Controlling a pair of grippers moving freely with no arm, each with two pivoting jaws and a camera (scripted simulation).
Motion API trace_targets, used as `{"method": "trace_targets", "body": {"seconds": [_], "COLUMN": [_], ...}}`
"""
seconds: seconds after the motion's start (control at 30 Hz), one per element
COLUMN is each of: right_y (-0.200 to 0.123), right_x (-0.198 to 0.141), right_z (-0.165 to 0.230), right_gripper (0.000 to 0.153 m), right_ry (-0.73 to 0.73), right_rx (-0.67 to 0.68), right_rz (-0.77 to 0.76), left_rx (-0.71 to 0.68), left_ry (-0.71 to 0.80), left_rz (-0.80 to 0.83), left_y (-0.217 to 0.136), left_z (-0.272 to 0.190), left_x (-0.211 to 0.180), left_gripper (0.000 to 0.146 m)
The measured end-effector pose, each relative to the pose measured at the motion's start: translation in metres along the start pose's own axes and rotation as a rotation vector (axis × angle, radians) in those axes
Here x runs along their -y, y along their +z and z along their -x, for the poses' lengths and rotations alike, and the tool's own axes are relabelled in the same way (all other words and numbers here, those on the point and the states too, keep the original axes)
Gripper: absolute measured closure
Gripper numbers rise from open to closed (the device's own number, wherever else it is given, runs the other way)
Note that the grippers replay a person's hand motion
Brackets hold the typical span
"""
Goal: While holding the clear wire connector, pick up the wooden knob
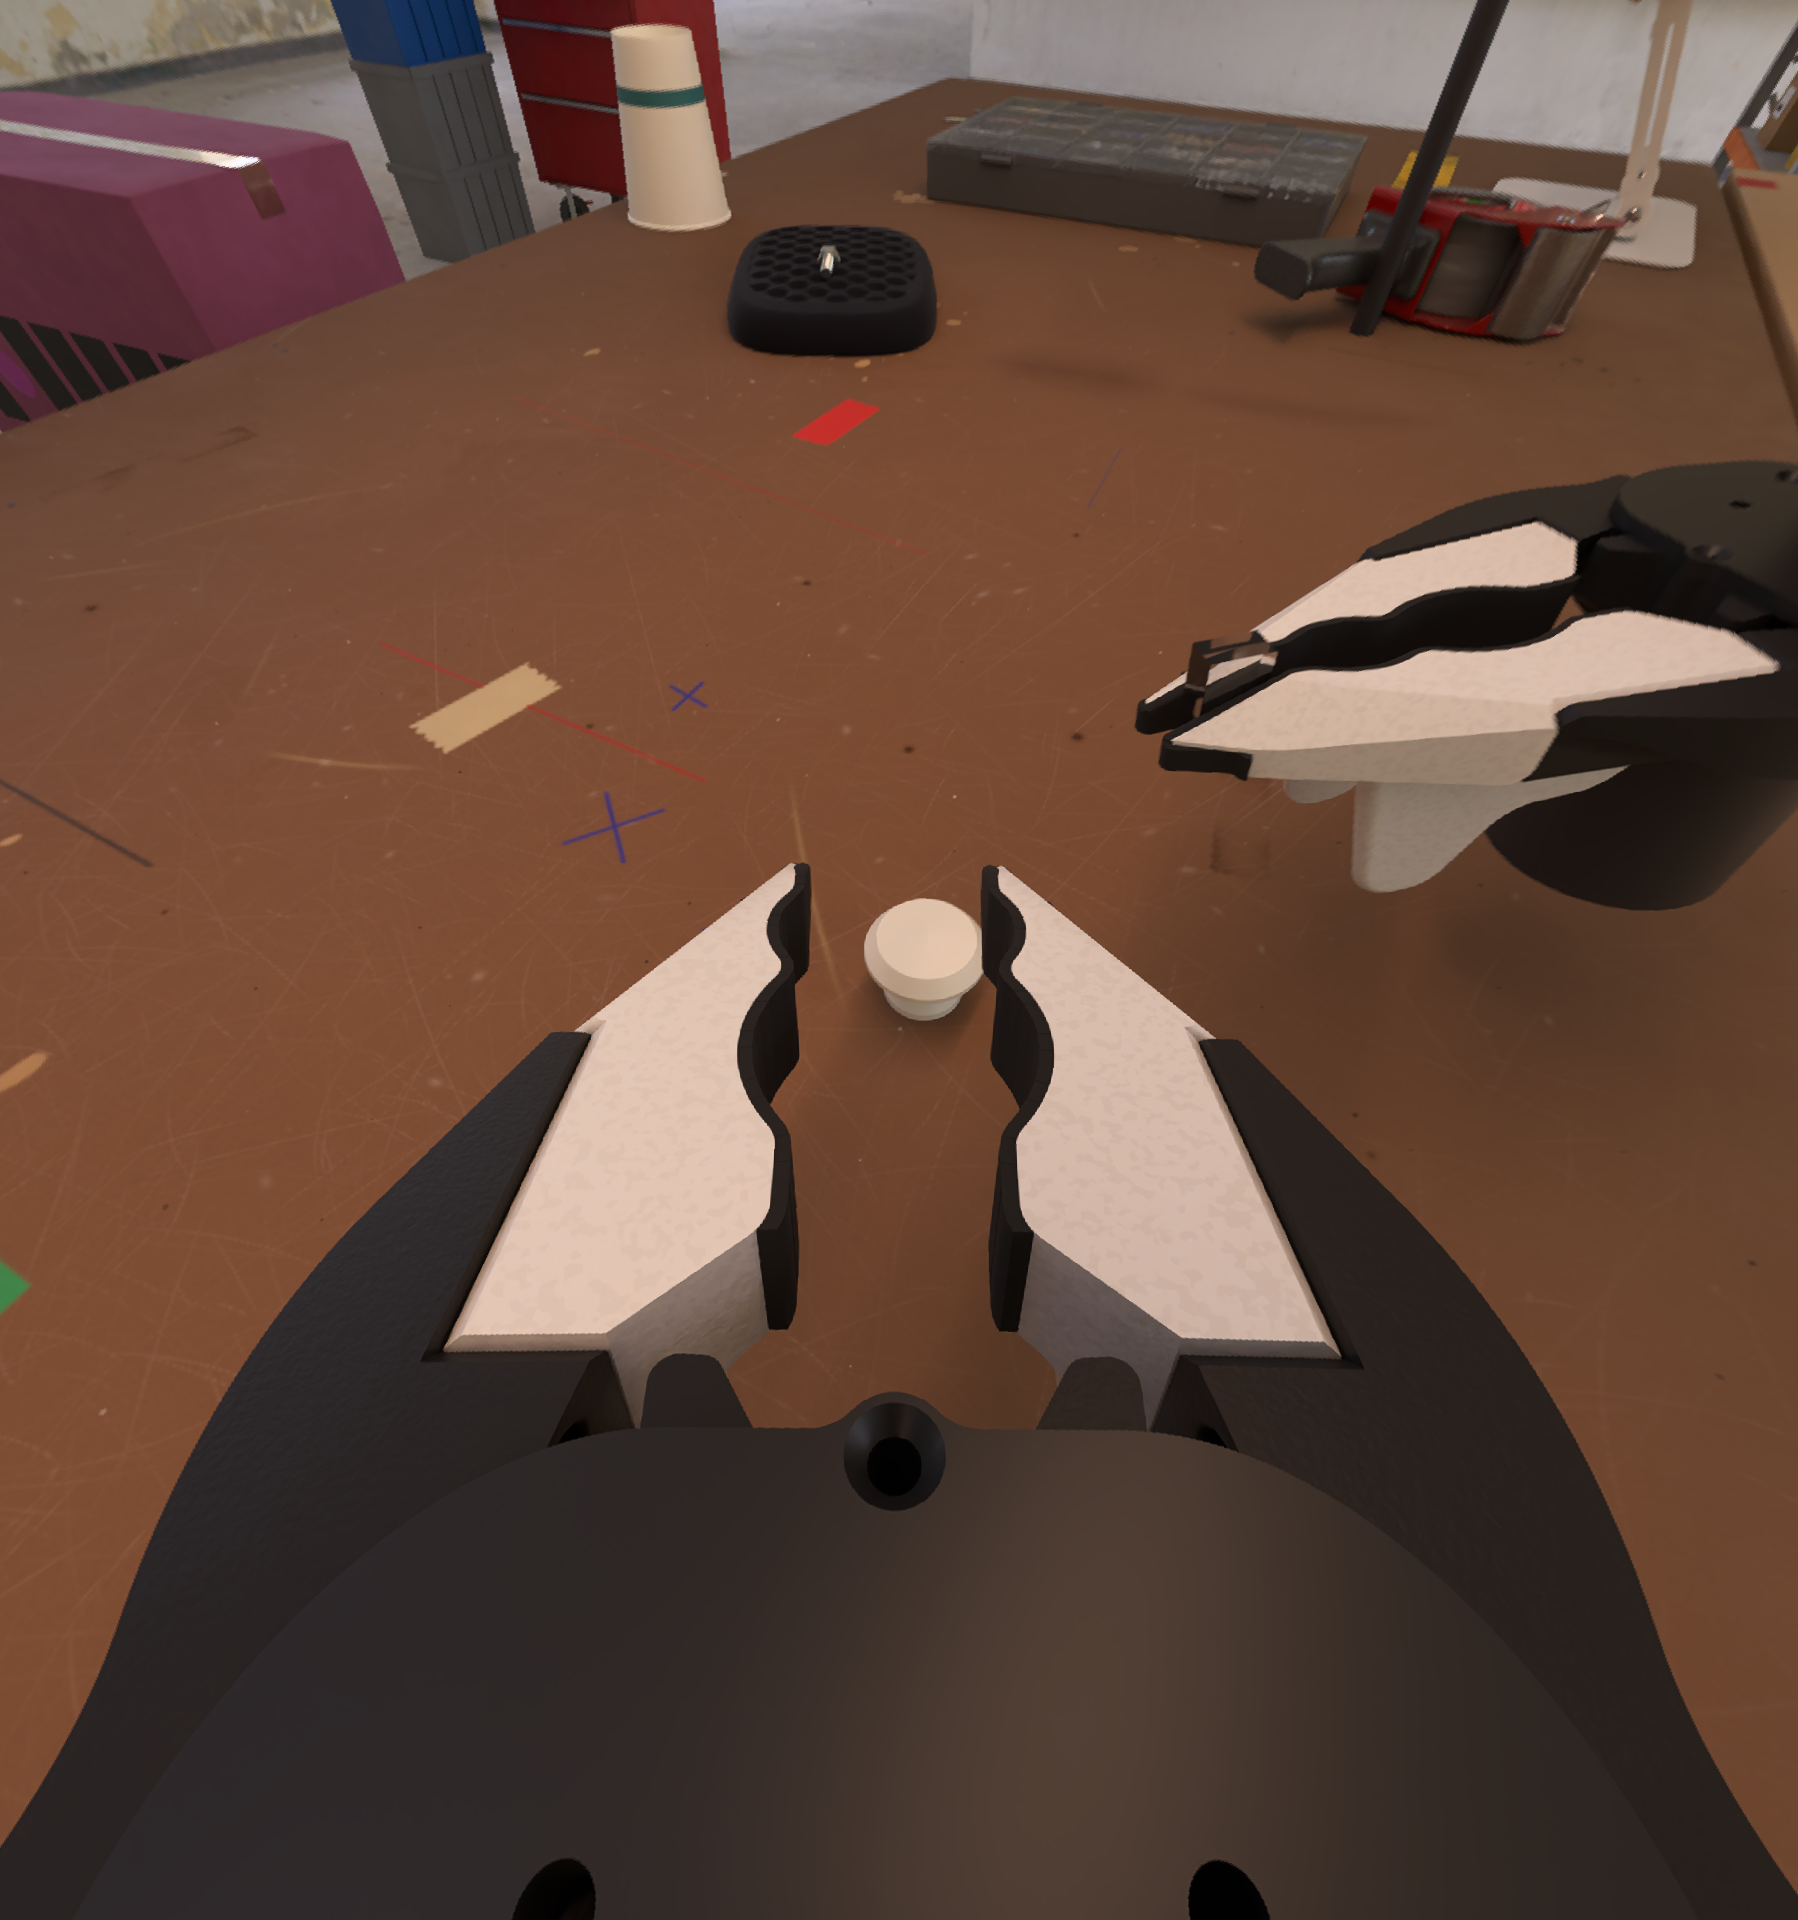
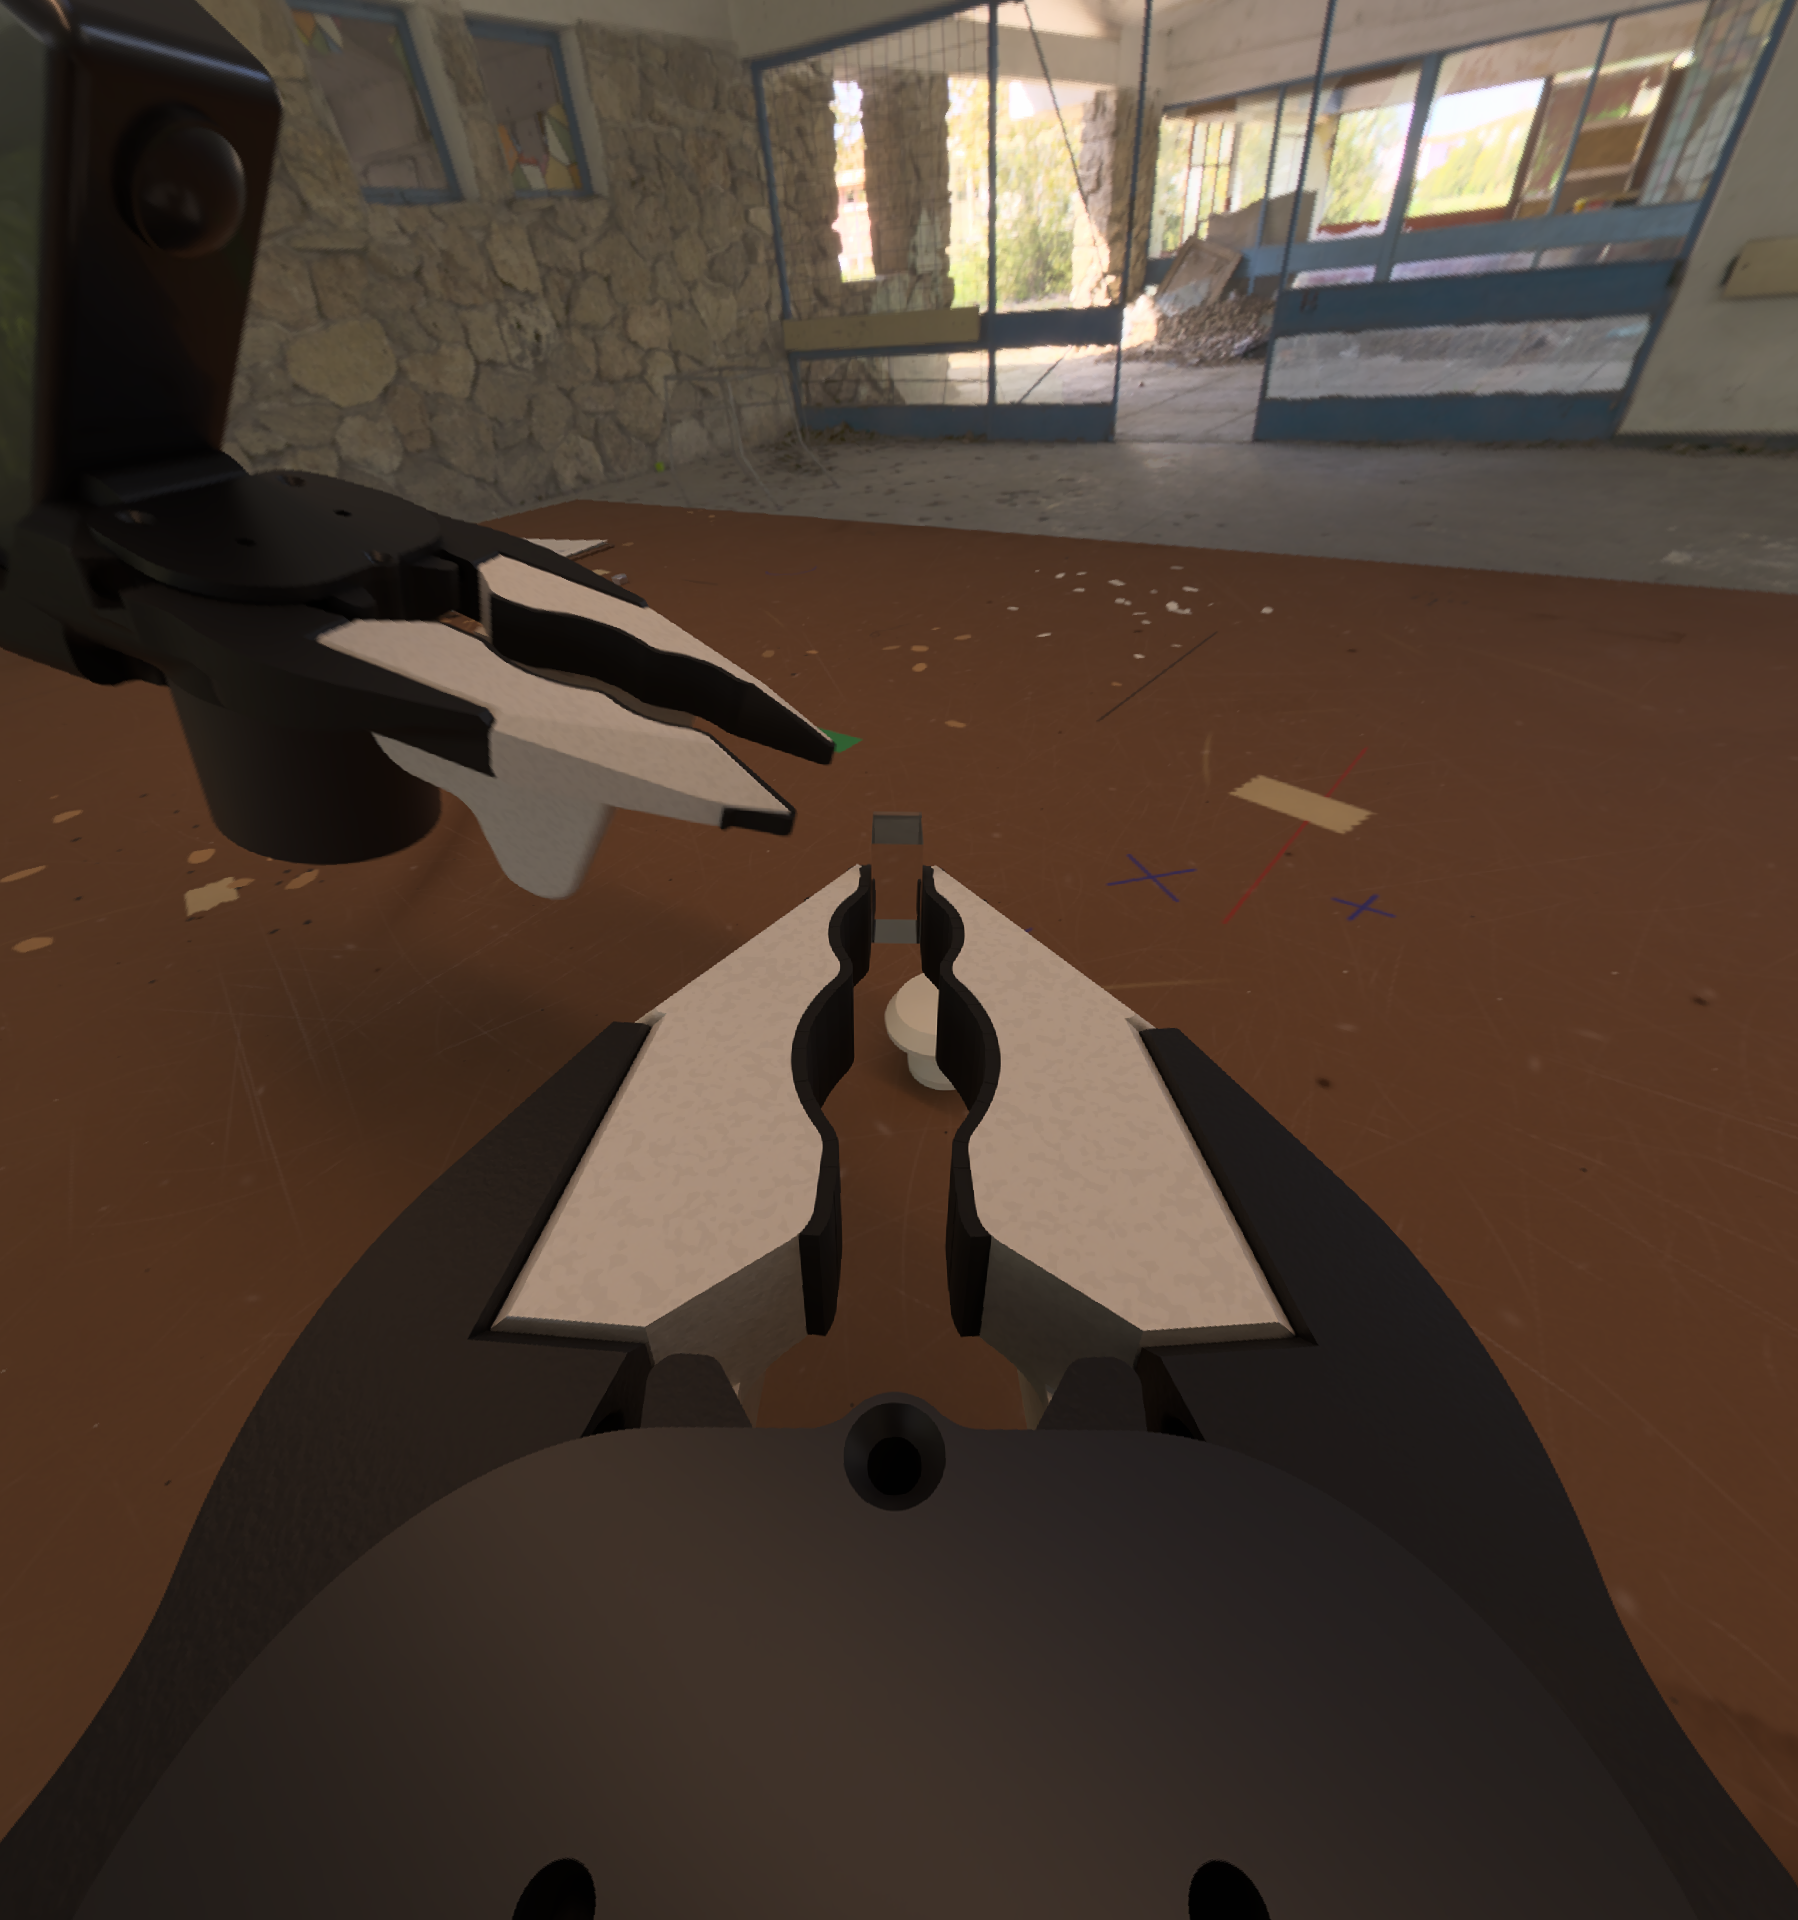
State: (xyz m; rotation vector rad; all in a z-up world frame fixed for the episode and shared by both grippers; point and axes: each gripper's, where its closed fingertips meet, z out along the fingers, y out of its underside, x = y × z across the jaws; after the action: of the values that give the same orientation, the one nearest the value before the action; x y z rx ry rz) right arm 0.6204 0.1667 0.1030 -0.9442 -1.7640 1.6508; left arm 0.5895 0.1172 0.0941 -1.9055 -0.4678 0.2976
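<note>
The pale wooden knob [image 1: 921, 956] lies on the brown table [image 1: 459, 1039]. In the left wrist view it shows between the tips of my left gripper [image 1: 895, 878], nearer the right finger. That gripper is open and does not touch the knob. My right gripper [image 1: 1155, 732] hovers to the right, shut on the clear wire connector [image 1: 1222, 665]. In the right wrist view the connector [image 2: 896, 831] sticks out past the tips of the right gripper [image 2: 895, 875]. The knob [image 2: 916, 1023] lies on the table below its fingers. The open left gripper [image 2: 799, 784] hangs at the upper left.
At the table's far side stand a paper cup [image 1: 671, 125], a black perforated block [image 1: 833, 291] holding a metal bit, a grey parts case [image 1: 1144, 166], and a hammer beside a red tool [image 1: 1477, 260]. A magenta box [image 1: 126, 239] stands off the left edge. Tape marks dot the table.
</note>
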Motion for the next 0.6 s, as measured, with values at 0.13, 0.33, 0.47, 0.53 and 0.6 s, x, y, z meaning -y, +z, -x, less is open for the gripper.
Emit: {"method": "trace_targets", "body": {"seconds": [0.13, 0.33, 0.47, 0.53, 0.6], "right_y": [0.005, 0.009, 0.010, 0.009, 0.006], "right_x": [-0.003, -0.004, -0.003, -0.002, 0.001], "right_z": [0.000, -0.003, -0.001, -0.001, -0.001], "right_gripper": [0.145, 0.145, 0.145, 0.145, 0.145], "right_ry": [0.033, 0.042, 0.019, 0.014, 0.013], "right_rx": [0.013, 0.018, 0.021, 0.020, 0.019], "right_rz": [0.013, 0.005, 0.005, -0.001, -0.016], "left_rx": [-0.041, -0.114, -0.118, -0.118, -0.108], "left_ry": [-0.027, 0.015, 0.040, 0.030, 0.007], "left_rz": [0.008, -0.021, -0.015, -0.008, -0.003], "left_y": [0.009, 0.014, 0.016, 0.016, 0.014], "left_z": [0.002, 0.003, 0.001, -0.001, -0.001], "left_x": [-0.008, 0.001, -0.001, -0.004, -0.007], "left_gripper": [0.100, 0.094, 0.099, 0.102, 0.103]}}
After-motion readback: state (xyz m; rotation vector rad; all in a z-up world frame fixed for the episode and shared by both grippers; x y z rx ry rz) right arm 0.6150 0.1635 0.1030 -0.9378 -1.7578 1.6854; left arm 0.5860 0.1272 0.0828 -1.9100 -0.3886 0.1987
